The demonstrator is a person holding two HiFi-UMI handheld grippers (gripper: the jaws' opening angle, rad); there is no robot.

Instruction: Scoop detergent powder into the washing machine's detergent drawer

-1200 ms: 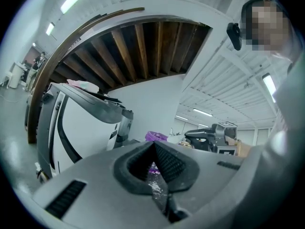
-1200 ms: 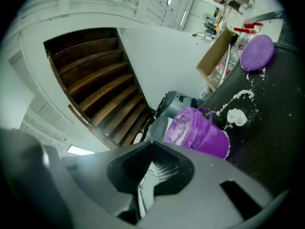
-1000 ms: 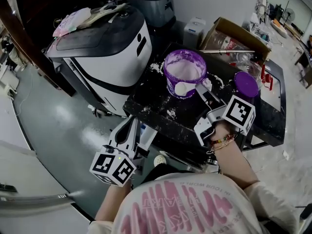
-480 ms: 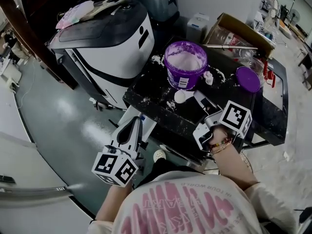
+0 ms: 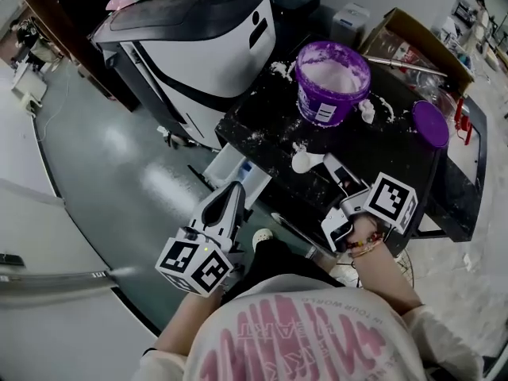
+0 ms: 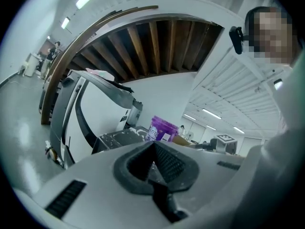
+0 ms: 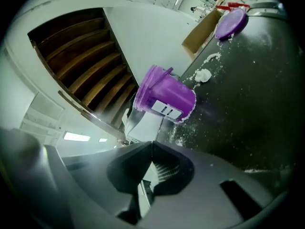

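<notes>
A purple tub [image 5: 332, 82] of white powder stands on the black table [image 5: 381, 157], and it also shows in the right gripper view as the tub [image 7: 164, 97]. My right gripper [image 5: 329, 167] is shut on the handle of a white scoop [image 5: 304, 161], whose bowl holds powder and hangs over the table's near left part. From the right gripper [image 7: 151, 144] itself, the scoop [image 7: 143, 123] juts out ahead of the jaws. A white drawer [image 5: 232, 169] with a blue part stands open below the table's left edge. My left gripper [image 5: 234, 190] hovers just in front of it, shut and empty.
The white and black washing machine [image 5: 198, 38] stands left of the table. Spilled powder dots the tabletop. A purple lid [image 5: 429, 123] lies at the right, with a cardboard box [image 5: 417, 50] behind it. Grey floor lies to the left.
The scoop has come away from the tub's front rim toward the table's near left edge, with the right gripper still on it. The left gripper has kept its place by the drawer.
</notes>
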